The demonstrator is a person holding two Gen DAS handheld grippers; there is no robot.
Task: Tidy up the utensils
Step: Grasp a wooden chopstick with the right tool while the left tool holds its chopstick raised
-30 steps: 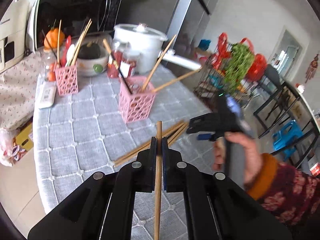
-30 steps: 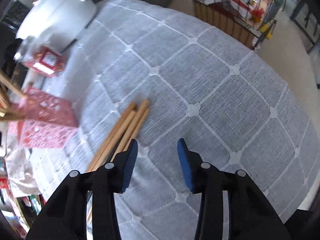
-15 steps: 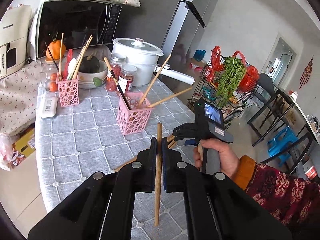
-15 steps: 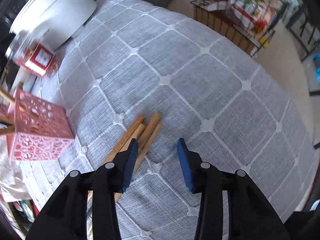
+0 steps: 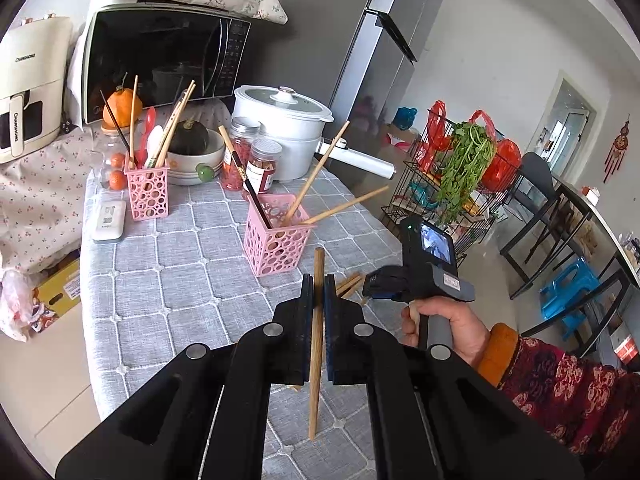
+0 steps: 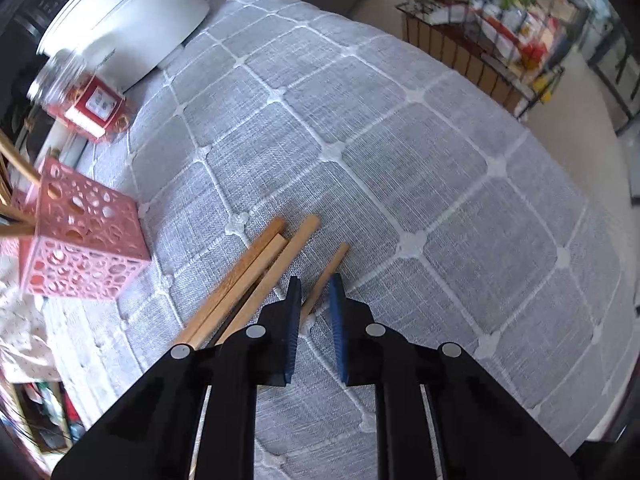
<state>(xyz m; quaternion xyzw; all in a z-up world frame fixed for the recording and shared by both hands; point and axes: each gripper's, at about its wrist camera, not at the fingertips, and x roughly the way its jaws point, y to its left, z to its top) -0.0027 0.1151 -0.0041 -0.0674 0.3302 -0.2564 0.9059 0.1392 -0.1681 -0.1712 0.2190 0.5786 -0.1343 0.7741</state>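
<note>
Since a second ago our right gripper [image 6: 314, 296] has dropped to the loose chopsticks [image 6: 248, 276]; its jaws are closing around one thin stick [image 6: 326, 276], not yet pinching it. So a second pickup begins. Our left gripper [image 5: 319, 292] stays clamped on an upright chopstick [image 5: 317, 344], the pink basket [image 5: 276, 240] at 11 o'clock.

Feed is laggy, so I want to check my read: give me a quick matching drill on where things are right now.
Things:
1. left claw
2. right claw
3. near pink basket
4. white pot

States:
A. lidded, behind the jars
B. shut on one upright chopstick
C. holds leaning chopsticks
D. closing around a chopstick on the cloth

Pairs: 1-B, 2-D, 3-C, 4-A
</note>
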